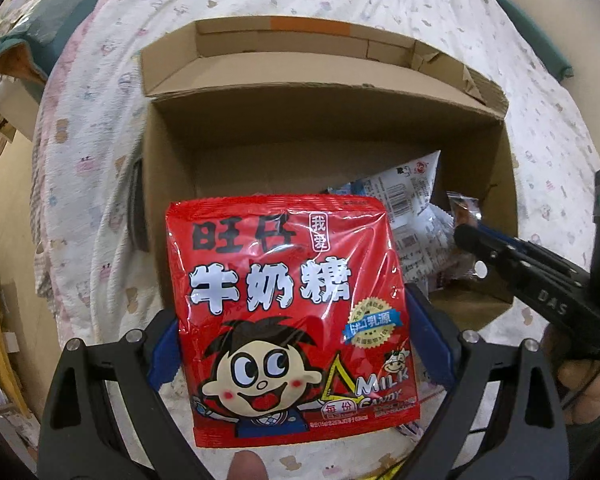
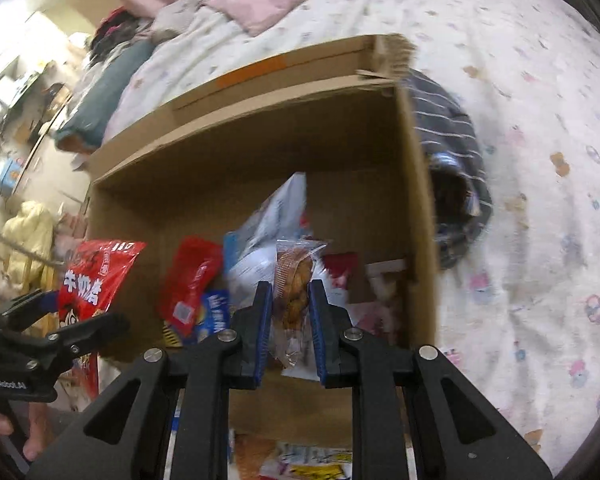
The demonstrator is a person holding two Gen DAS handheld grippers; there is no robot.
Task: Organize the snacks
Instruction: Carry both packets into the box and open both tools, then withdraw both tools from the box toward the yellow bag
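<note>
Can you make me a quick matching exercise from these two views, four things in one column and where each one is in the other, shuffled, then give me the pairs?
Things:
1. red milk candy bag
2. clear-wrapped brown pastry
3. white snack bag
4. striped grey cloth

Places:
A. on the bed just outside the cardboard box, by its right wall
B. pinched between the right gripper fingers
C. lying inside the box
D. held in the left gripper, in front of the box

Pairs: 1-D, 2-B, 3-C, 4-A
</note>
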